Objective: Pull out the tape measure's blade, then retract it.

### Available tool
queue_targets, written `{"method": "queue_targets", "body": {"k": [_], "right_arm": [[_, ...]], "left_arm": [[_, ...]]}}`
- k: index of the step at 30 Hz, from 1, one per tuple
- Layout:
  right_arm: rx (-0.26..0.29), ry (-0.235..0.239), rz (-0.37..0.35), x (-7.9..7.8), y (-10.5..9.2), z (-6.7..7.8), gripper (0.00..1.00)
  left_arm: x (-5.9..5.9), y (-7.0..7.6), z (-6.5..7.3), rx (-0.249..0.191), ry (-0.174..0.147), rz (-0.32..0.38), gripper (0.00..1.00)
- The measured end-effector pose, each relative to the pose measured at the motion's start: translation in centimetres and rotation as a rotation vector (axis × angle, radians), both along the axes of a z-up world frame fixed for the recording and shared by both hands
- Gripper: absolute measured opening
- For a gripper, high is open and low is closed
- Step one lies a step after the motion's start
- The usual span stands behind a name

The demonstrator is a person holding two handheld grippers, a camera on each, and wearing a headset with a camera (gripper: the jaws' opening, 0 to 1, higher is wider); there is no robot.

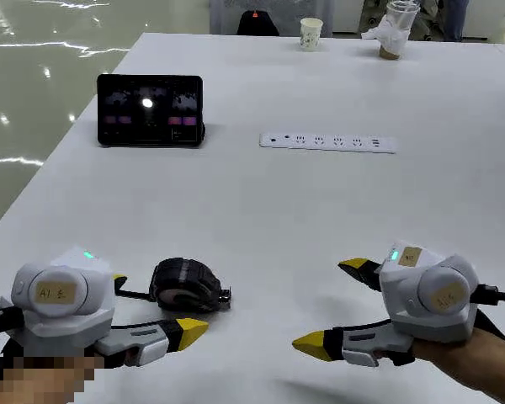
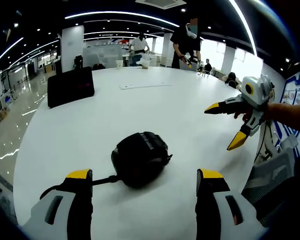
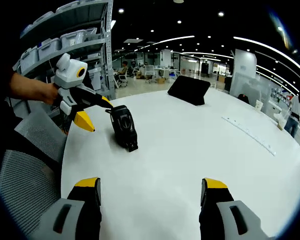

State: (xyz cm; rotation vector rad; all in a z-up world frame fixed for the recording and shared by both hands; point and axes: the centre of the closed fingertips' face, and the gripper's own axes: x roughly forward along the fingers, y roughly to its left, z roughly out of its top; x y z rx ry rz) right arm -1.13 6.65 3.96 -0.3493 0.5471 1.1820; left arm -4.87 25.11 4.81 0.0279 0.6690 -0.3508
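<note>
1. Left gripper (image 1: 158,301) rests low at the near edge of the white table (image 1: 278,210). Its jaws are spread wide and clamp nothing.
2. The tape measure (image 1: 185,284), black and rounded, lies on the table just ahead of those yellow jaw tips, in the gap between them. Neither jaw presses on it.
3. The blade looks fully wound in. The head view shows the small metal hook (image 1: 225,295) sitting right at the case's mouth, pointing toward the right gripper.
4. The left gripper view adds a thin black strap (image 2: 102,180) running from the case toward one jaw. I cannot tell whether the two touch.
5. Right gripper (image 1: 328,303) is well apart from the tape measure, also near the table edge, jaws parted and empty.
6. Further up the table stand a dark tablet (image 1: 150,109) and a white power strip (image 1: 328,142). At the far end are a paper cup (image 1: 310,34) and a second cup stuffed with crumpled plastic (image 1: 393,34).
7. The right gripper view takes in shelving with bins (image 3: 65,35) and a mesh chair (image 3: 27,165) behind the left gripper. The left gripper view shows people (image 2: 186,40) standing at the table's far end.
</note>
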Motion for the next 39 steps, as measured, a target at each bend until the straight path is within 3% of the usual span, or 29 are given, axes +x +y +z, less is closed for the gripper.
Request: {"method": "queue_targets", "body": {"k": [11,21,27,39], "right_arm": [[0.034,-0.017,-0.030,-0.9,-1.0,0.0,0.90],[0.058,-0.018,-0.098,-1.2,-2.4,0.0,0.96],[0.069,-0.009,-0.128,-1.8,-2.8,0.1,0.98],[0.074,-0.011,-0.139,-2.7,-3.3,0.6,0.99]], "left_arm": [[-0.1,-0.5,0.8,-0.008,-0.061,-0.049,0.88],[-0.7,-0.9,0.9,0.005,-0.087,-0.087,0.91],[-1.3,-1.2,0.9,0.009,-0.086,-0.100,0.92],[-1.9,-1.8,1.6,0.005,-0.126,-0.123,0.99]]}}
